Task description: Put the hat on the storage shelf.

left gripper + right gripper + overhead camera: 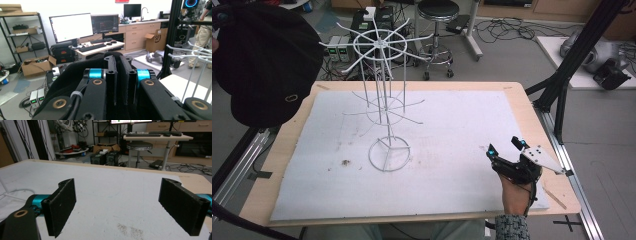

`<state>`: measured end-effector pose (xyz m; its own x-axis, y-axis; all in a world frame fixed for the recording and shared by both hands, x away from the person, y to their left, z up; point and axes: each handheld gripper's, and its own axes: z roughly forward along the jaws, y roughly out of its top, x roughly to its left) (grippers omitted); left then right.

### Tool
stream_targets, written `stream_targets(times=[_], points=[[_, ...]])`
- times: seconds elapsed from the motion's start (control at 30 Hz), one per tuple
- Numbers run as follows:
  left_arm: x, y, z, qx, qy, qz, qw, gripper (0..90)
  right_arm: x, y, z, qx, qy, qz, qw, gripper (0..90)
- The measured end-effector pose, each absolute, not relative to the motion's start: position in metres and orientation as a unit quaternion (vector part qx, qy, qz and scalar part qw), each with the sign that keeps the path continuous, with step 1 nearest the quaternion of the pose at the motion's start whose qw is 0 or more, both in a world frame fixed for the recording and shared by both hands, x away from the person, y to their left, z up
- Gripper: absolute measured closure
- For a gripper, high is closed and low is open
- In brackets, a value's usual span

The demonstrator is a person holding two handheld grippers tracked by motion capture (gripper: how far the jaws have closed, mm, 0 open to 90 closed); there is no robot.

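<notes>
A black cap (pixel 264 65) hangs high at the left, above the table's left edge, and hides whatever holds it there. In the left gripper view my left gripper (pixel 119 60) is shut on the cap's black fabric (pixel 72 75), which bunches around the jaws. The white wire rack (pixel 382 45) stands mid-table on a ring base (pixel 389 154), and its arms (pixel 197 53) show to the right of the left gripper. My right gripper (pixel 504 146) rests low at the front right of the table. Its jaws stand open (pixel 118 185) with nothing between them.
A white foam sheet (pixel 452 115) covers the wooden table (pixel 542 150). Black frame posts (pixel 567 70) rise at the right edge. A stool (pixel 437 30) and electronic boxes (pixel 337 50) stand on the floor behind. A small speck of debris (pixel 345 162) lies on the sheet.
</notes>
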<state>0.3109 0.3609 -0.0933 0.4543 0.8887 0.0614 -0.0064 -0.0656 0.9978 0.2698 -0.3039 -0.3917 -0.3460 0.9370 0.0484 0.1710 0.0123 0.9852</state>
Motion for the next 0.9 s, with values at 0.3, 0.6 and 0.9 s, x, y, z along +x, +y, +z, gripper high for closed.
stream_targets(times=[0.3, 0.6, 0.9], points=[[0.299, 0.355, -0.072, 0.617, 0.330, 0.392, 0.597, 83.9, 0.269, -0.304, -0.392, 0.451, 0.614, 0.542, 0.353, 13.5], [0.288, 0.354, -0.051, 0.607, 0.310, 0.394, 0.617, 83.9, 0.269, -0.304, -0.391, 0.450, 0.613, 0.545, 0.354, 13.5], [0.279, 0.353, -0.036, 0.595, 0.295, 0.395, 0.634, 84.0, 0.269, -0.304, -0.391, 0.450, 0.613, 0.545, 0.353, 13.5]])
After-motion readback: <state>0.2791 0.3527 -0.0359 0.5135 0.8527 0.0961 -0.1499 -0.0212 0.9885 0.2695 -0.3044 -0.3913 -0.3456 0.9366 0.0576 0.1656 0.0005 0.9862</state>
